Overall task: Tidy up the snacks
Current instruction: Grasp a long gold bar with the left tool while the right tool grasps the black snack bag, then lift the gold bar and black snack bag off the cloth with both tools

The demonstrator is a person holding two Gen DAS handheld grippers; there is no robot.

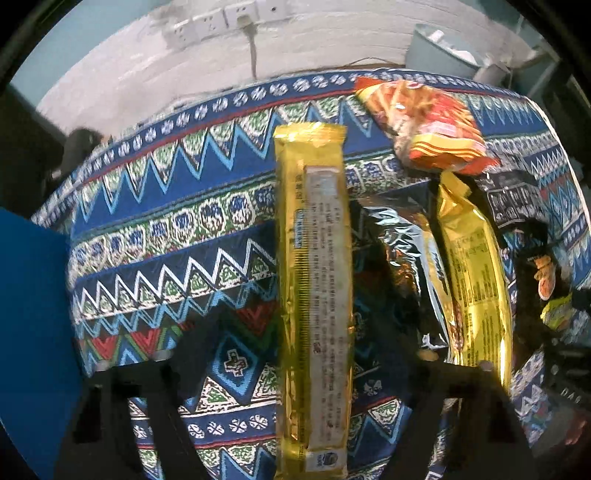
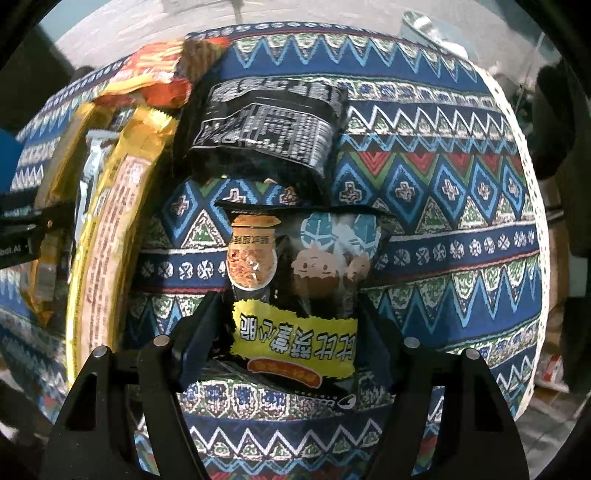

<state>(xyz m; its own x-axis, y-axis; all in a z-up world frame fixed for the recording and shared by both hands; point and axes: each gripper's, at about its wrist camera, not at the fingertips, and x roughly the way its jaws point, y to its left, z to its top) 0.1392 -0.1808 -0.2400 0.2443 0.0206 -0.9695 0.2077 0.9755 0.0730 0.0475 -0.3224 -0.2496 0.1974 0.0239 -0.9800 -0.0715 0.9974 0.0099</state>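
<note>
In the left wrist view a long gold snack bar point(image 1: 314, 288) stands up from the bottom edge between my left gripper's fingers point(image 1: 173, 417), held above the patterned tablecloth point(image 1: 177, 221). To its right lie a second gold pack point(image 1: 476, 280), a silver wrapper point(image 1: 406, 236) and an orange noodle pack point(image 1: 424, 122). In the right wrist view my right gripper point(image 2: 288, 343) is shut on a black snack bag with a yellow label point(image 2: 295, 295). Beyond it lies a black pack with white print point(image 2: 266, 125). Gold packs point(image 2: 107, 236) and the orange pack point(image 2: 155, 74) lie at the left.
A blue panel point(image 1: 33, 332) stands at the left edge in the left wrist view. A white wall with sockets point(image 1: 207, 26) and a grey bucket point(image 1: 439, 48) are behind the table. The table's right edge point(image 2: 532, 206) drops to a cluttered floor.
</note>
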